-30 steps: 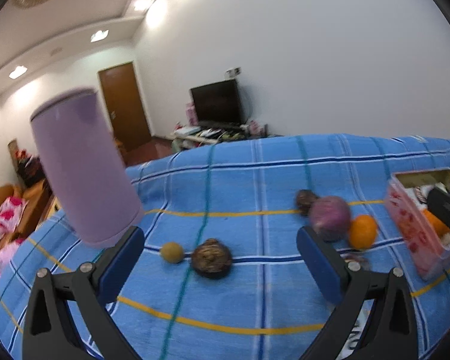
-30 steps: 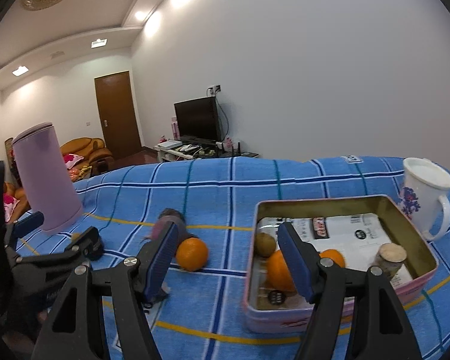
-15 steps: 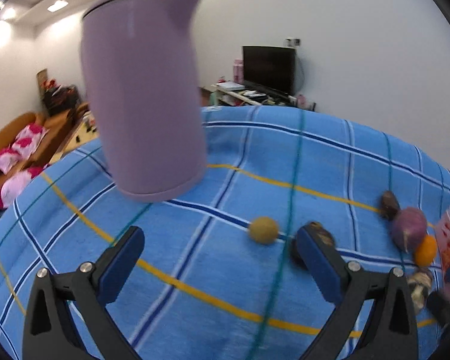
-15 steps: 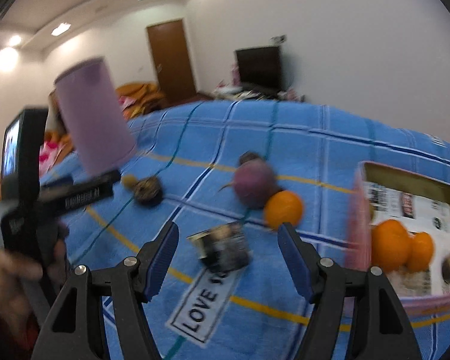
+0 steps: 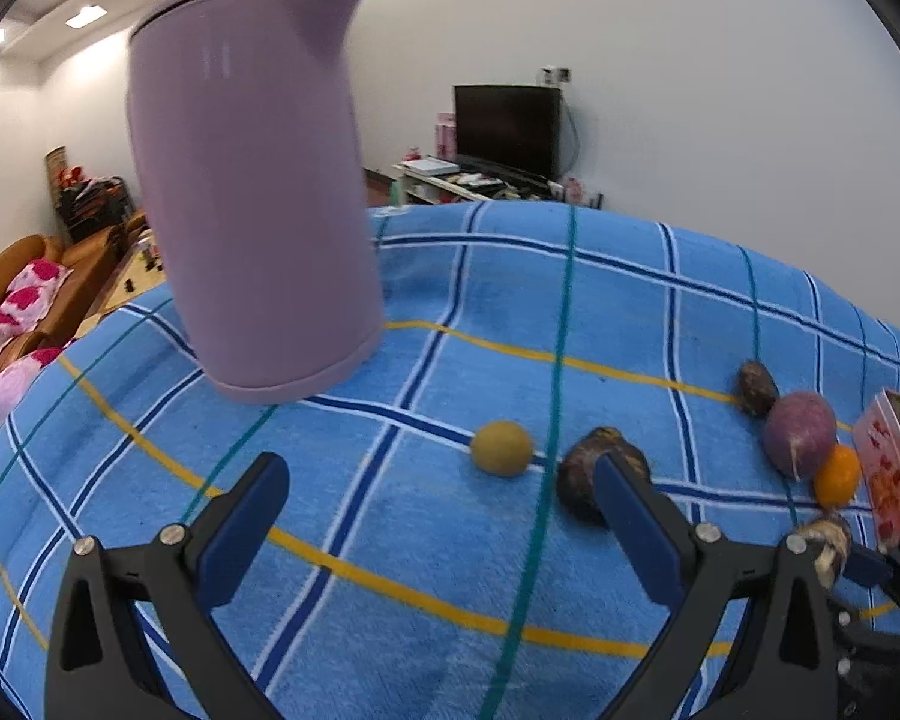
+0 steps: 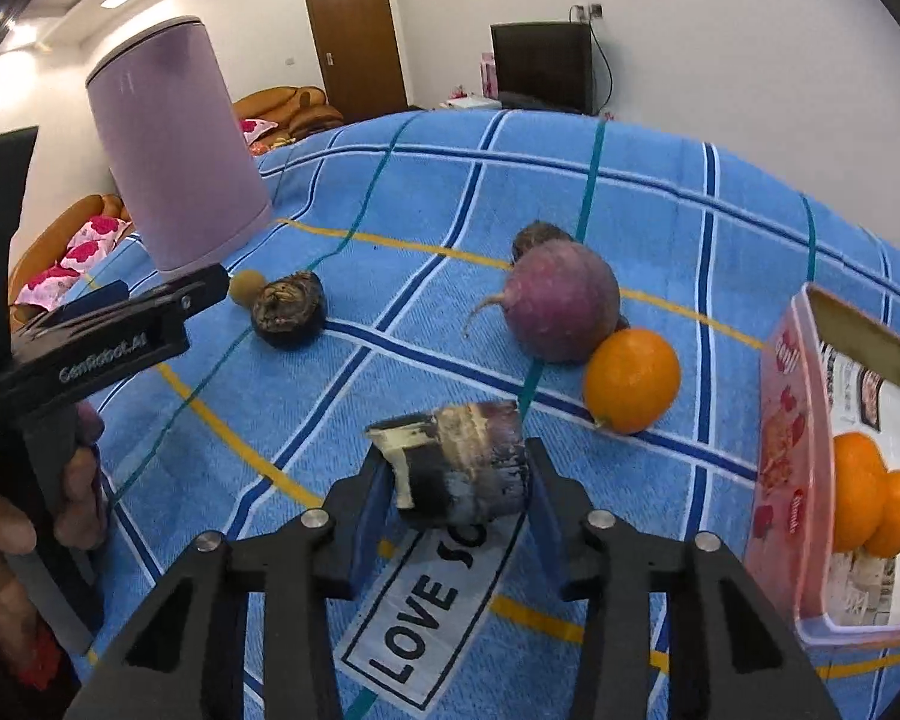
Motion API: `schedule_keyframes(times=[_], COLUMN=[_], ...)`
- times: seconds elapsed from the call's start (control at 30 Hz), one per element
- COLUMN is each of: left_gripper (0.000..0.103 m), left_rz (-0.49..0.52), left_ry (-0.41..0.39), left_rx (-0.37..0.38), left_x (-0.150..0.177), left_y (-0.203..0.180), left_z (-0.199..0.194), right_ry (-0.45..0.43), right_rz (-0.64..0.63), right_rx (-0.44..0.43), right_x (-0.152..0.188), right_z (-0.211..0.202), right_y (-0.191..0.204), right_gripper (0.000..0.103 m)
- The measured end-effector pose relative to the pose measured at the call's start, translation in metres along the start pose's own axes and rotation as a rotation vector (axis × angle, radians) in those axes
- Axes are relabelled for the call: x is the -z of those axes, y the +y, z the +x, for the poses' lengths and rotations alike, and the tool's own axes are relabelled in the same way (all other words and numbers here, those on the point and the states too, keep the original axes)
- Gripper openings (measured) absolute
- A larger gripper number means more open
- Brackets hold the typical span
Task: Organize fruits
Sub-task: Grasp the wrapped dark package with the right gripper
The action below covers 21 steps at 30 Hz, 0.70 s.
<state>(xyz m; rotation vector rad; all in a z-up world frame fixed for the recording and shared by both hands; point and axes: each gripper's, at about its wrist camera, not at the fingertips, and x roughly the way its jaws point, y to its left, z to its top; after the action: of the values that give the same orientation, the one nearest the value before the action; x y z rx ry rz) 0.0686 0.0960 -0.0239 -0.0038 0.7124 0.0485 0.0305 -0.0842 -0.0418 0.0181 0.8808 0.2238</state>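
Left hand-held gripper [image 5: 435, 516] jaws wide apart, right hand-held gripper [image 6: 457, 480] jaws narrowed

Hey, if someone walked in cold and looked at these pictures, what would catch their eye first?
Probably the tall lilac kettle standing at the far left of the blue checked cloth. Next, the right gripper closed around a dark cut chunk near the front, with a purple turnip and a bright orange touching beside the pink tin.

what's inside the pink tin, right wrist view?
Pink tin: two oranges on printed paper lining, plus a dark item at the frame edge, unidentifiable. The near wall and frame edge hide the rest.
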Motion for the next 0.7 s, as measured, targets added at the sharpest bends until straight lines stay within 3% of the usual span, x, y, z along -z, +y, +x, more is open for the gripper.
schedule_keyframes(times=[0.1, 0.27, 0.5, 0.7], left_gripper=[0.103, 0.101, 0.076, 0.058], left_rz=[0.009, -0.036, 0.02, 0.135], left_ry=[0.009, 0.009, 0.054, 0.075], left_rx=[0.002, 0.036, 0.175, 0.167], left_x=[0.002, 0.001, 0.001, -0.007], left_y=[0.0, 0.009, -0.018, -0.049], left_z=[0.0, 0.0, -0.004, 0.001], right_ry=[-0.014, -0.159, -0.23, -0.252], right_rz=[0.018, 0.089, 0.127, 0.169], right_rx=[-0.011, -0.079, -0.072, -0.085], right_x=[0.004, 0.01, 0.009, 0.008], right_z=[-0.005, -0.034, -0.05, -0.059], right_y=[-0.002, -0.019, -0.031, -0.046], right_gripper=[0.043, 0.043, 0.043, 0.043])
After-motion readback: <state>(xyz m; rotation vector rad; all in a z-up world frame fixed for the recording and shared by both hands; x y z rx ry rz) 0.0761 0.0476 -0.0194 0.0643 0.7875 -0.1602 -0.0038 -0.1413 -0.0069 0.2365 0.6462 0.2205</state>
